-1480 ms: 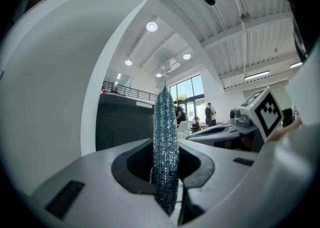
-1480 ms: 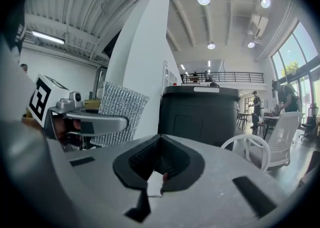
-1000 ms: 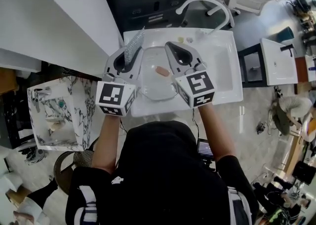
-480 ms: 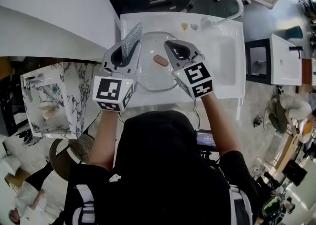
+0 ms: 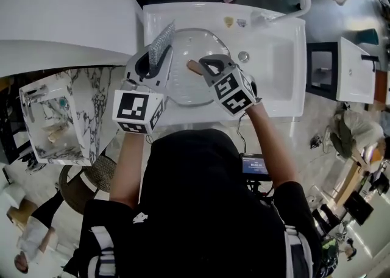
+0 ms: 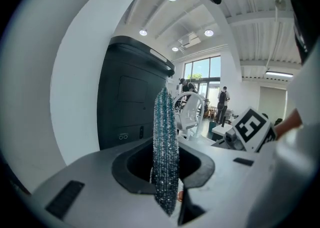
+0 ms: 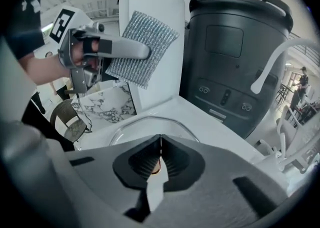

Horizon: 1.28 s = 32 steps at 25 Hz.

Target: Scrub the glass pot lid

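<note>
- Glass pot lid (image 5: 190, 91), head view: flat in the white sink (image 5: 281, 88), brown knob (image 5: 192, 66) on top.
- Same view: left gripper (image 5: 152, 64) over the lid's left edge, clamped on a sparkly scrub pad (image 5: 162, 44) sticking up. Right gripper (image 5: 209, 65) pointing down, right by the knob.
- Left gripper view: pad (image 6: 166, 147) pinched tight at its low end between the tongs, most of it free above. Looks like a good grip for rubbing. Best to lay the wide face flat on the glass, not the thin edge.
- Right gripper view: tongs pressed together, nothing held. Lid rim (image 7: 145, 123) just past the tips, knob (image 7: 155, 166) peeking through the gap. Touching or not, hard to say.
- Probably best next: pin the lid first, by pressing on the knob or by opening up and grabbing it. Then rub in small rounds with a soft push. Without that, likely to slide about on the smooth sink.
</note>
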### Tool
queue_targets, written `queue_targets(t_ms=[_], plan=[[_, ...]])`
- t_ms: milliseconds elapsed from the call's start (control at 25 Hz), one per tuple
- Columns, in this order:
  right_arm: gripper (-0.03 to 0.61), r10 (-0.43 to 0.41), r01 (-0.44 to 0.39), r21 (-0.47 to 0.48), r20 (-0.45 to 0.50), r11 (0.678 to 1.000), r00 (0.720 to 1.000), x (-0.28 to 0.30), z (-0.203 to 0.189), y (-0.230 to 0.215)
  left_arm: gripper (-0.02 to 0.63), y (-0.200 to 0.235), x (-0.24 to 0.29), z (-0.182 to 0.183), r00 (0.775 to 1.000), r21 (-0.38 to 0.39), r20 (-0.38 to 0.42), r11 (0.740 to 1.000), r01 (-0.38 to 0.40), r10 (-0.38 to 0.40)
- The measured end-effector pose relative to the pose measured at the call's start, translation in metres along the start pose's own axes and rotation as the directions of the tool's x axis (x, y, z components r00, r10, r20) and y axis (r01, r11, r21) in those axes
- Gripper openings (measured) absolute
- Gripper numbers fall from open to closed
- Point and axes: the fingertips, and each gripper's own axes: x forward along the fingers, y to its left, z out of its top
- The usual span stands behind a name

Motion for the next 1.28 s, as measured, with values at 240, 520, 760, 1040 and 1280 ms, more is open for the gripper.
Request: queue_targets(t_ms=[240, 520, 760, 1040, 1280], plan=[[0.079, 0.069, -0.070, -0.008, -0.075, 0.998, 0.995, 0.015, -0.021, 0.011, 0.072, 0.006, 0.001, -0.010, 1.000, 0.003, -0.022, 1.000, -0.017, 0.017], [0.180, 0.126, -0.134, -0.041, -0.163, 0.990, 0.979, 0.033, -0.046, 0.023, 0.072, 0.006, 0.003, -0.026, 0.998, 0.005, -0.057, 1.000, -0.031, 0.031], [0.314, 0.153, -0.182, -0.099, -0.244, 0.978, 0.958, 0.050, -0.066, 0.036, 0.072, 0.008, 0.006, -0.038, 0.996, -0.022, -0.081, 0.999, -0.033, 0.031], [0.362, 0.169, -0.217, -0.136, -0.300, 0.967, 0.939, 0.058, -0.080, 0.038, 0.072, 0.005, 0.013, -0.047, 0.993, 0.004, -0.109, 0.999, -0.032, 0.032], [0.377, 0.189, -0.234, -0.120, -0.304, 0.965, 0.934, 0.062, -0.085, 0.039, 0.072, 0.002, 0.015, -0.057, 0.991, -0.002, -0.130, 1.000, -0.031, 0.030]])
